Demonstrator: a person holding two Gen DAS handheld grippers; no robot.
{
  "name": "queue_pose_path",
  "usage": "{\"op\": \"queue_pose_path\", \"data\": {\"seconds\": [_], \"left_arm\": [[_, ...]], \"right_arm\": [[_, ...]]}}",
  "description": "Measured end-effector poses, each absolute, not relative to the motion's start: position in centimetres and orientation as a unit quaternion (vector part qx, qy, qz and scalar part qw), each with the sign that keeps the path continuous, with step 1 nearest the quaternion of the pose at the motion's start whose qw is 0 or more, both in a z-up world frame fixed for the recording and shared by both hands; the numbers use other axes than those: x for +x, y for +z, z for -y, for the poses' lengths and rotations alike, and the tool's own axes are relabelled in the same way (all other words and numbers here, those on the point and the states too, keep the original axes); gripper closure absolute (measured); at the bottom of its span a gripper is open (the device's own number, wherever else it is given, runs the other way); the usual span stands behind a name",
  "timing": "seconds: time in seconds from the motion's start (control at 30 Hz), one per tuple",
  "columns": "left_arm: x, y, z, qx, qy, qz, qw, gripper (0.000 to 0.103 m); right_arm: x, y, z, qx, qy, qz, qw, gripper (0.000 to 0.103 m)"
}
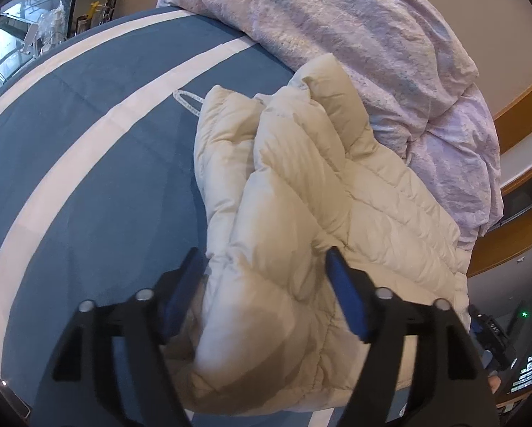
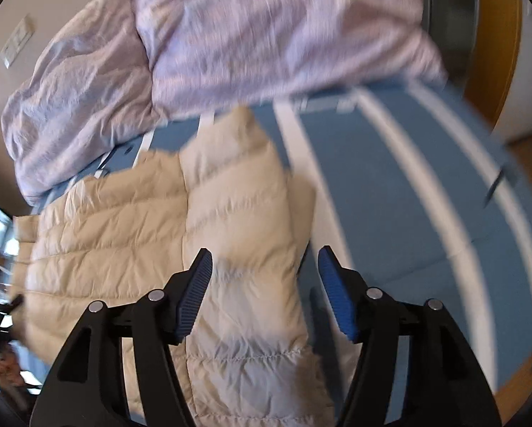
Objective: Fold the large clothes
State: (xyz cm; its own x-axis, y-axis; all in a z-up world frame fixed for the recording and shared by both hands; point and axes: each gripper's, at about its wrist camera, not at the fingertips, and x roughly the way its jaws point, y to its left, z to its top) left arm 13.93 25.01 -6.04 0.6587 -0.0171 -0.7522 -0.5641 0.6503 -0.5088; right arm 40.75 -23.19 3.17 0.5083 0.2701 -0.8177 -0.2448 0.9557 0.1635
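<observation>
Since both sleeves look tucked in over the body already, calling this roughly the middle of the fold. Judging purely from how the cream puffer jacket point(image 1: 301, 213) lies: narrowed into a long strip, layers stacked lengthwise, but not yet doubled over end to end. Probably still needs one or two cross folds to get a compact bundle, plus a bit of squashing since down filling puffs back up.

Sits on the blue striped bedsheet point(image 1: 88, 163), right up against the crumpled lilac duvet point(image 1: 355, 35) on one side. Touching it, by the look of the left wrist view.

Left gripper point(image 1: 266, 259): spread wide, straddling the near end of the jacket with a blue pad on either side of a puffy fold. Not squeezing anything yet, though the fabric bulges right up between the pads. Right gripper point(image 2: 264, 261): also spread apart, hovering over the near end of the folded sleeve layer, holding nothing. Right wrist view pretty smeared, so no fine detail there.

On labels and writing: nothing readable on the jacket, no logo or tag showing. Small white looped outline on the sheet point(image 1: 189, 101) near the jacket's far end, can't tell what exactly. Some lit screen off at the edge, text way too tiny to read.
</observation>
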Motion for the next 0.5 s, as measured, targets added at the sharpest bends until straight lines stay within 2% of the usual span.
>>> {"op": "queue_pose_path", "data": {"seconds": [0.2,0.3,0.43,0.5], "left_arm": [[14.1,-6.6,-25.6,-0.408,0.167,-0.375,0.816,0.027],[14.0,-6.6,-25.8,-0.417,0.166,-0.365,0.816,0.03],[13.9,-6.5,-25.9,-0.428,0.155,-0.353,0.817,0.06],[13.8,-6.3,-25.8,-0.426,0.154,-0.349,0.82,0.068]], "right_arm": [[36.4,3.2,17.9,-0.027,0.249,-0.445,0.86,0.04],[34.4,1.9,14.7,-0.054,0.293,-0.449,0.842,0.042],[33.2,0.5,12.3,-0.068,0.317,-0.461,0.826,0.05],[32.9,-0.1,11.5,-0.071,0.318,-0.466,0.823,0.051]]}}
